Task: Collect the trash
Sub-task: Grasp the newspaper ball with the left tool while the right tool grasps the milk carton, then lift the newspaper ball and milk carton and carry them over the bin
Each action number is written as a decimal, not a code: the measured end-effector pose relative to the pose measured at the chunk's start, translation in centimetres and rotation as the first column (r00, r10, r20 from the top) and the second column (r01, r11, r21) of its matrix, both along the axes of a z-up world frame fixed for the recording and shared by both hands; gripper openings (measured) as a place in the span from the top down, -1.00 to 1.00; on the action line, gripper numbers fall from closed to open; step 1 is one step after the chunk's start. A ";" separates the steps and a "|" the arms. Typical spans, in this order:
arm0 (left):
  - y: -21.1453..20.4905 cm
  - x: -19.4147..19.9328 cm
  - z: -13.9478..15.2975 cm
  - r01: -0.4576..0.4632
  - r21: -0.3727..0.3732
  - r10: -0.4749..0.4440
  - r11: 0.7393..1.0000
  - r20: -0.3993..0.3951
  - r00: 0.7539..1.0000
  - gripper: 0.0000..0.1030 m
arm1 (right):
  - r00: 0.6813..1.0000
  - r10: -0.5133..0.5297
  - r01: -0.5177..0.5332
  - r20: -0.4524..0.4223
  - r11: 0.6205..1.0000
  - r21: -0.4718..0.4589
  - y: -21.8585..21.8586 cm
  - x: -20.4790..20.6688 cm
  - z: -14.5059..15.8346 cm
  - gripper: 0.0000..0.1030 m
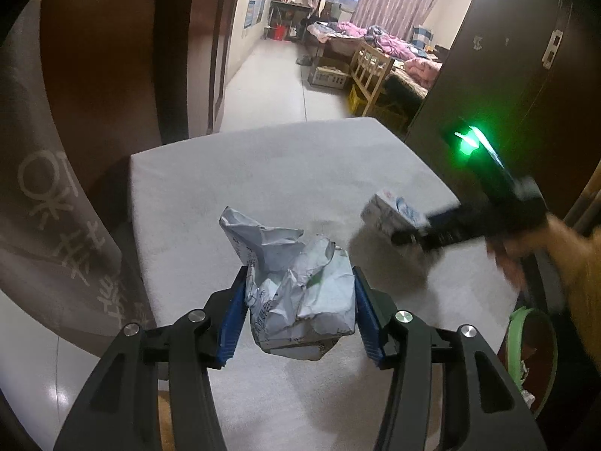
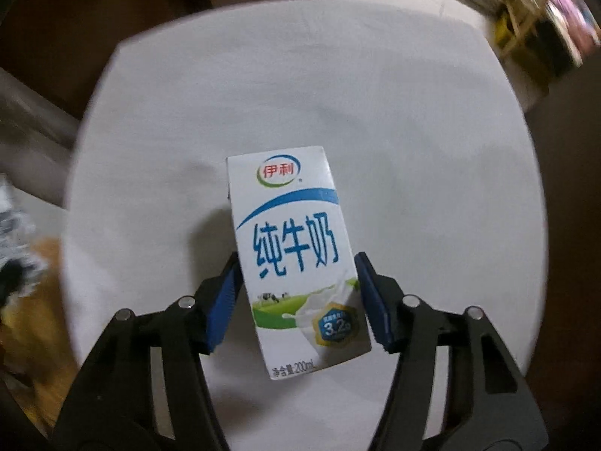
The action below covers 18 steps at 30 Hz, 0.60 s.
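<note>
The left gripper (image 1: 300,300) pinches crumpled paper (image 1: 296,300) above the table (image 1: 225,188), ready for disposal; beside it, the right gripper (image 2: 296,300) brackets the milk carton (image 2: 296,255) (pad contact unclear).

The left wrist camera sits just behind the left gripper (image 1: 300,297) and looks down at a slant over the white table (image 1: 263,173), then on into a far bedroom. The right wrist camera sits behind the right gripper (image 2: 296,297) and looks almost straight down, close to the table (image 2: 413,131). Both views show the table and the milk carton (image 1: 390,212) (image 2: 296,248)
</note>
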<state>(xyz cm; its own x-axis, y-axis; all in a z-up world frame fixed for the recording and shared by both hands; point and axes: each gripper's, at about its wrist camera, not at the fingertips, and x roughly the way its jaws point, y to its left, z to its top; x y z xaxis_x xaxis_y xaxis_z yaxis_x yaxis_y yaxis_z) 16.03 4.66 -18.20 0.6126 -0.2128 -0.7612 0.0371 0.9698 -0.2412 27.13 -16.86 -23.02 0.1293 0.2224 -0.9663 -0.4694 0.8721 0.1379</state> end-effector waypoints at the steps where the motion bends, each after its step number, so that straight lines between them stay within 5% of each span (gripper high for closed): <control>1: 0.0 -0.1 0.2 0.000 -0.001 0.000 1.000 0.002 1.000 0.04 | 1.000 -0.031 0.031 0.002 0.999 0.035 -0.4 -1.3 0.3 -0.13; 6: -0.3 -1.6 2.3 -0.009 0.018 0.008 1.000 0.058 0.998 0.04 | 0.971 -0.230 0.213 0.059 0.954 0.211 -2.9 -9.3 2.4 -0.13; 11: -0.3 -3.6 5.5 -0.021 0.044 0.015 0.999 0.130 0.991 0.04 | 0.939 -0.297 0.244 0.171 0.929 0.277 -3.1 -16.4 5.0 -0.13; 18: -1.8 -6.3 6.6 0.027 0.024 -0.029 0.999 0.123 0.992 0.04 | 0.878 -0.470 0.390 0.092 0.813 0.431 -4.9 -19.2 6.0 -0.13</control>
